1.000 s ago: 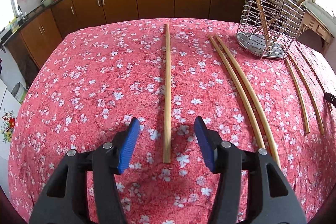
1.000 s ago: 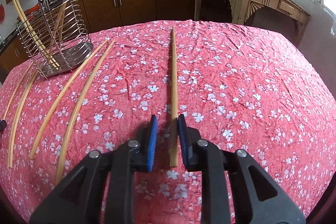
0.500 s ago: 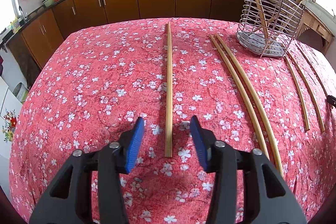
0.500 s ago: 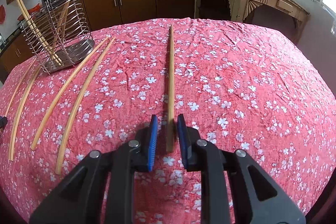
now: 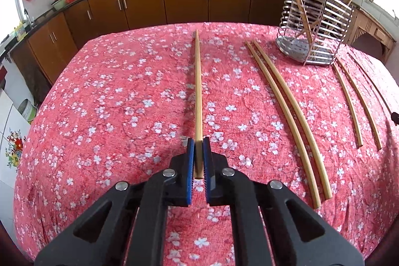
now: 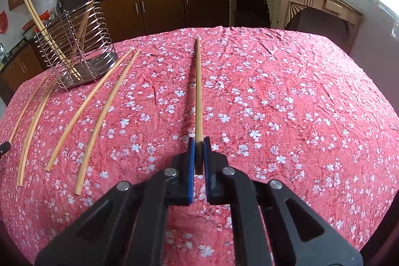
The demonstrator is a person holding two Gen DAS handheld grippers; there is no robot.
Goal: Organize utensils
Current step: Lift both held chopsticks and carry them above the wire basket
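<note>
On the flowered tablecloth, the wire rack already holds a few sticks; four more chopsticks lie loose beside it. Your left gripper is clenched on one chopstick, your right gripper on another chopstick. This looks like the pick-up step; next, lift each and drop it tip-first into the rack.

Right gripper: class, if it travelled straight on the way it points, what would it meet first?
The right gripper, shut on a chopstick, has only tablecloth ahead; past the table edge stand brown cabinets, though depth is unclear.
</note>
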